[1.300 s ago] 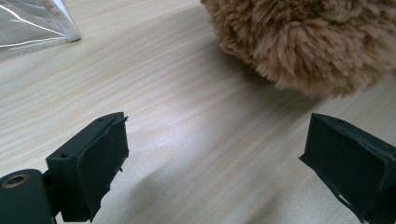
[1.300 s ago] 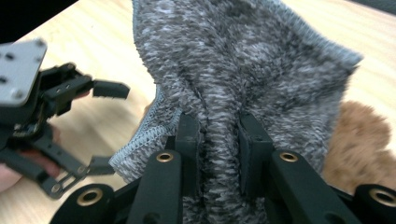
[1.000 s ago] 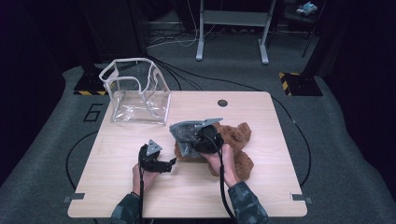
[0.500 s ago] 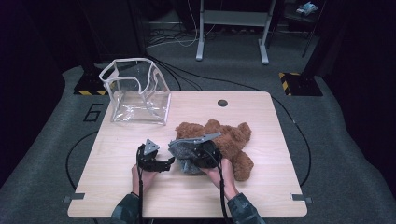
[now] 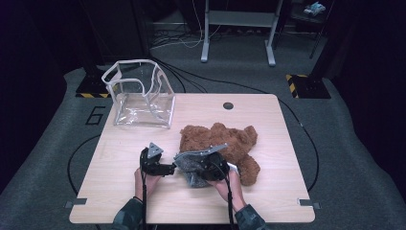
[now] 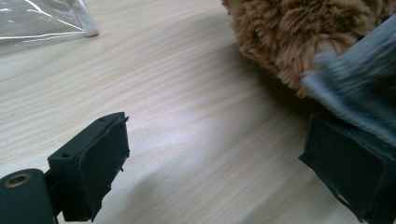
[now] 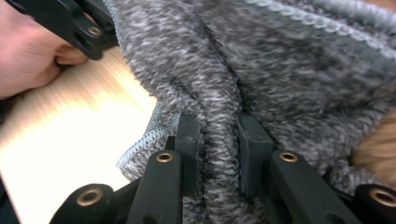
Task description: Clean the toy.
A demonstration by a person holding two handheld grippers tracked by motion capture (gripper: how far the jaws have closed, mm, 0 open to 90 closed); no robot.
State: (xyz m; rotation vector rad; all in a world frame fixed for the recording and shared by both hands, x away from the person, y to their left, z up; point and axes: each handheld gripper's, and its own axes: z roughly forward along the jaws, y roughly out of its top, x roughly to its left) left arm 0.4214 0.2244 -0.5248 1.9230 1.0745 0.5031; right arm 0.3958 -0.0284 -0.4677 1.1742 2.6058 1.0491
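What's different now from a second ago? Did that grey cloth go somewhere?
The right gripper, clamped on the grey knit cloth throughout, carried it down and toward the person, from above the brown teddy bear to its near-left edge; more of the bear shows now. The left gripper stayed put with jaws open, and the clear bag and table are unchanged.

A lab: dark curtains, floor cables (image 5: 230,86), marked mat, lone table (image 5: 268,115).

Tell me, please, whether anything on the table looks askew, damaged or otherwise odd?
Only the clear plastic bag at the table's far left: its white-trimmed rim sags and buckles inward, so the mouth is lopsided. The brown teddy bear lies flat, and the grey knit garment is bunched in the right tool; nothing looks damaged.
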